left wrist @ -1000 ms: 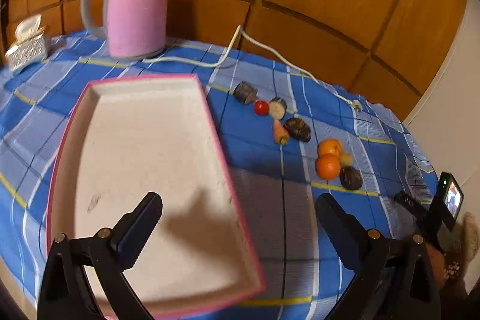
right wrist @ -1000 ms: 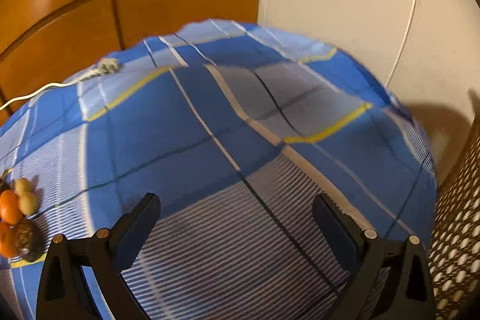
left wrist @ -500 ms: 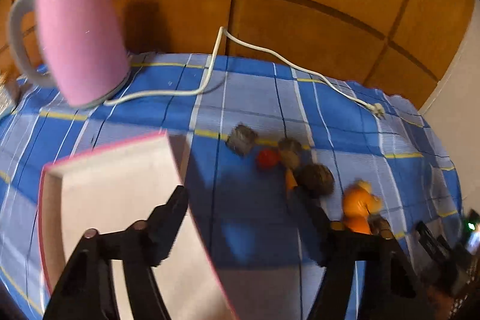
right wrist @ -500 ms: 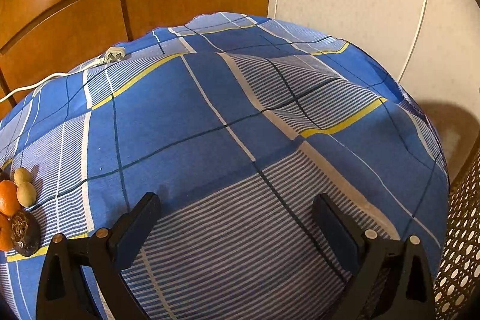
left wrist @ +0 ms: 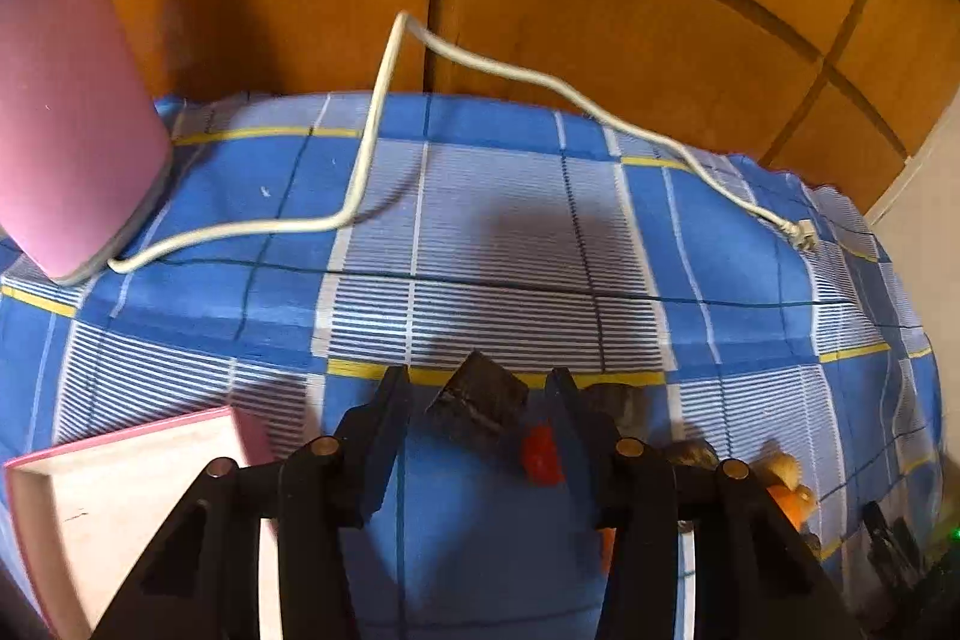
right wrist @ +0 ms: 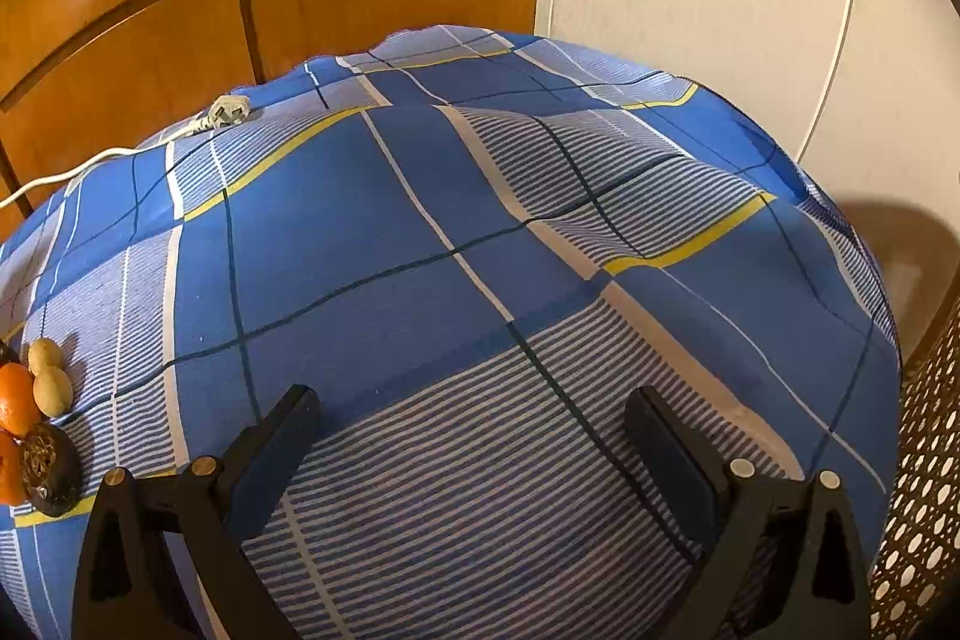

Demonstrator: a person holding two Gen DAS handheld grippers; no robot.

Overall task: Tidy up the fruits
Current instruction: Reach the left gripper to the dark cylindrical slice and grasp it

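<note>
In the left wrist view my left gripper (left wrist: pixel 477 388) is open, with a dark brown chunky fruit piece (left wrist: pixel 477 403) lying between its fingers on the blue checked cloth. A small red fruit (left wrist: pixel 540 455) sits by the right finger, with brown pieces (left wrist: pixel 618 400) and an orange (left wrist: pixel 789 505) further right. The pink-rimmed tray (left wrist: pixel 120 496) is at lower left. In the right wrist view my right gripper (right wrist: pixel 471 430) is open and empty over bare cloth. Oranges (right wrist: pixel 15 403), two small tan fruits (right wrist: pixel 48 376) and a dark round fruit (right wrist: pixel 51 469) lie at the far left.
A pink kettle (left wrist: pixel 66 118) stands at the back left, its white cord (left wrist: pixel 372 142) trailing across the cloth to a plug (right wrist: pixel 225 112). Wooden wall panels stand behind the table. A white wall and a perforated basket (right wrist: pixel 924 490) are on the right.
My left gripper has moved forward and down from over the tray to the fruit row, and its fingers have narrowed around the dark brown piece. My right gripper has barely moved.
</note>
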